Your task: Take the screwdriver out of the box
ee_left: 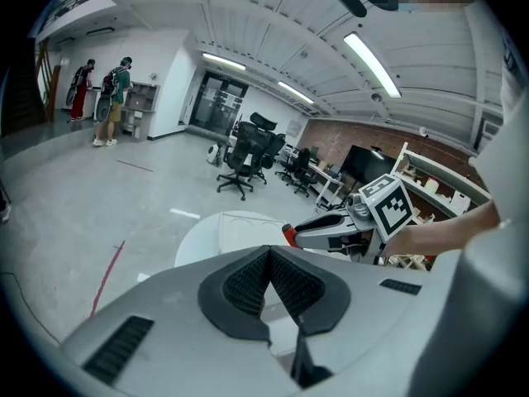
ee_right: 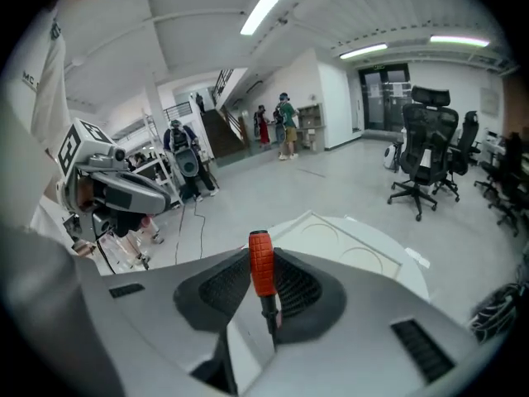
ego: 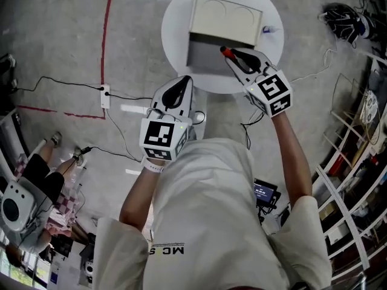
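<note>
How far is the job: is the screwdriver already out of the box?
Done: the box is open and the right gripper has its jaws closed on the screwdriver. In hand: it is held up, over the open box in the head view. Left: carry it clear of the box. The left gripper is shut and empty.

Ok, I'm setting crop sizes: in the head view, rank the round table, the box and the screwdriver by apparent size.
1. Round table.
2. Box, standing on it.
3. Screwdriver: only its red handle tip shows, clamped in the right gripper; clearly smallest.
</note>
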Motion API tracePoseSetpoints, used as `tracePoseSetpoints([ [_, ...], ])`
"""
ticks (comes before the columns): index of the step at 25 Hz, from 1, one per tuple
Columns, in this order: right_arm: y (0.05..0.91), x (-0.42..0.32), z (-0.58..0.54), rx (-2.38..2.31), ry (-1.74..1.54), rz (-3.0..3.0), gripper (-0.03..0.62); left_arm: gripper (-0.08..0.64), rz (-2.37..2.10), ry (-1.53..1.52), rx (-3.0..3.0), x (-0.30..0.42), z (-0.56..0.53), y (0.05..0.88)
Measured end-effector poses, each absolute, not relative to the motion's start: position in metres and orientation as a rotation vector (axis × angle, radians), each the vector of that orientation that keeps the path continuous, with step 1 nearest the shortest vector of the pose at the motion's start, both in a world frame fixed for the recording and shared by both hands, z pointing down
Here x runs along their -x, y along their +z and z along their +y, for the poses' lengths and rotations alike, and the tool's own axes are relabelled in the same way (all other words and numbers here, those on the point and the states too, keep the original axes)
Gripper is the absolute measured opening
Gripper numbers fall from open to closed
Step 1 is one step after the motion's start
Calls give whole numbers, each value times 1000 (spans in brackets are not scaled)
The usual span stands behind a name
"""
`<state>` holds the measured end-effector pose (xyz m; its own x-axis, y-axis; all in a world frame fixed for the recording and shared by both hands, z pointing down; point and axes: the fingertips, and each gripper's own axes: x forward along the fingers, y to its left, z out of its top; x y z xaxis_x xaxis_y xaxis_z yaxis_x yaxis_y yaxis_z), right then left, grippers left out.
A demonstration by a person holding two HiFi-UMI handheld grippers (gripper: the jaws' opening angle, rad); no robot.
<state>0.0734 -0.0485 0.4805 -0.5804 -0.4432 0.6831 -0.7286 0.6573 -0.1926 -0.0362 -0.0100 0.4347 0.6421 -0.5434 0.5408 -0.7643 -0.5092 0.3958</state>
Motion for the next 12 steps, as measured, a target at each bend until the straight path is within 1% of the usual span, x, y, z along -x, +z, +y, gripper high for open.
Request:
tracePoseSetpoints([
  [12, 362, -106, -33, -1238, 529, -2375, 141, 3, -1029, 394, -2417, 32, -27, 359],
])
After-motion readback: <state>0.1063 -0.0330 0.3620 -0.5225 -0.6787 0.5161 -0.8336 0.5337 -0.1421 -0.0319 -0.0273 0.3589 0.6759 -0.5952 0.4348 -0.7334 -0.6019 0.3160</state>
